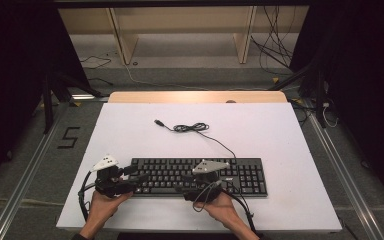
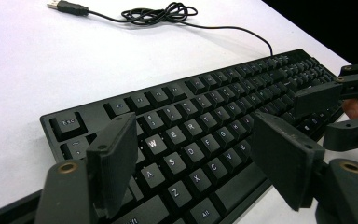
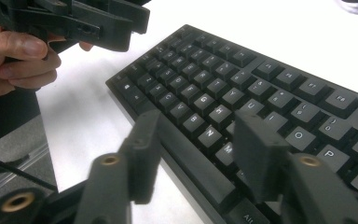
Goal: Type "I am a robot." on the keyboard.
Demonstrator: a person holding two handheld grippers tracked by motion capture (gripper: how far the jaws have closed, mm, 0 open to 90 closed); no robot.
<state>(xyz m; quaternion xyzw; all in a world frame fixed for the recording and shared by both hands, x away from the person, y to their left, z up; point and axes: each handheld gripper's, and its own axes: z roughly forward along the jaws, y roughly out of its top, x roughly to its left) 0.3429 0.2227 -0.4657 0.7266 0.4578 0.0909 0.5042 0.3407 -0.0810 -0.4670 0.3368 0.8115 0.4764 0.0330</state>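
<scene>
Flat black plastic keyboard [image 1: 200, 176] on white table [image 1: 280, 130]. Left gripper [image 2: 196, 158] open, empty, over letter keys. Right gripper [image 3: 196, 154] part-open, empty, straddling front edge.

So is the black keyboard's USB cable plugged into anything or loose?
Loose: the black keyboard's thin black cable lies partly bunched on the white table, plug bare.

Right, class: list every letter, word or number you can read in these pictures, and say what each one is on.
"5": marked on the floor left of the table.
"Esc", "W", "E", "R", "A", "S", "D", "Z", "X", "C", "V", "Alt": keyboard keys, left gripper view.
"N", "M", "K", "O", "P", "Alt": keys in the right gripper view.
Function-row legends and the white mark on the keyboard's edge: too blurred to read.
</scene>
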